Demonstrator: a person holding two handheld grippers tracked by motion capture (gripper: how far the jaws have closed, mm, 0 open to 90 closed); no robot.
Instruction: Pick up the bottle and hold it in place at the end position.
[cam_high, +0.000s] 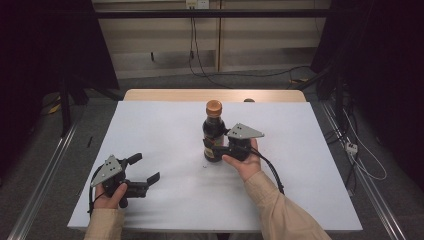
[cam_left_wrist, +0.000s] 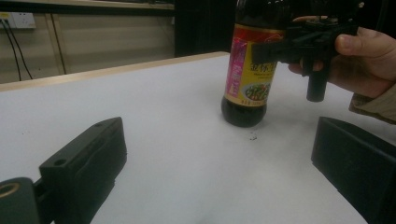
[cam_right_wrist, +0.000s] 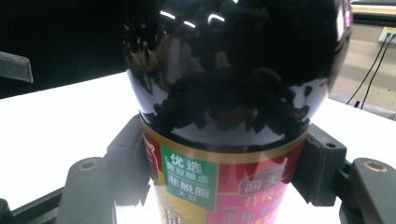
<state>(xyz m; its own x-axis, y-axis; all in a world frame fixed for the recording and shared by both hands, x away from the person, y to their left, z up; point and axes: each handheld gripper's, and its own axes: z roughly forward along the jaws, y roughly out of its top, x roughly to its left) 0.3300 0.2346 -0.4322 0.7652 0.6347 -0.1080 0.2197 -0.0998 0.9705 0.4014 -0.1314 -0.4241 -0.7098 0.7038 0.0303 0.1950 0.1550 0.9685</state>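
A dark soy sauce bottle (cam_high: 214, 129) with an orange cap and a red and yellow label stands upright near the middle of the white table (cam_high: 160, 125). My right gripper (cam_high: 212, 148) reaches it from the right, and its jaws press on both sides of the label. In the right gripper view the bottle (cam_right_wrist: 233, 88) sits between the two pads (cam_right_wrist: 128, 161). My left gripper (cam_high: 146, 168) rests at the front left, open and holding nothing. In the left gripper view the bottle (cam_left_wrist: 247, 79) stands beyond its wide-apart jaws, with the right gripper (cam_left_wrist: 273, 49) clamped on it.
The table's wooden far edge (cam_high: 215, 95) shows beyond the white top. Cables and a power strip (cam_high: 351, 147) lie on the floor at the right. A tiny dark speck (cam_left_wrist: 253, 137) lies on the table by the bottle's base. Metal rails run along both sides.
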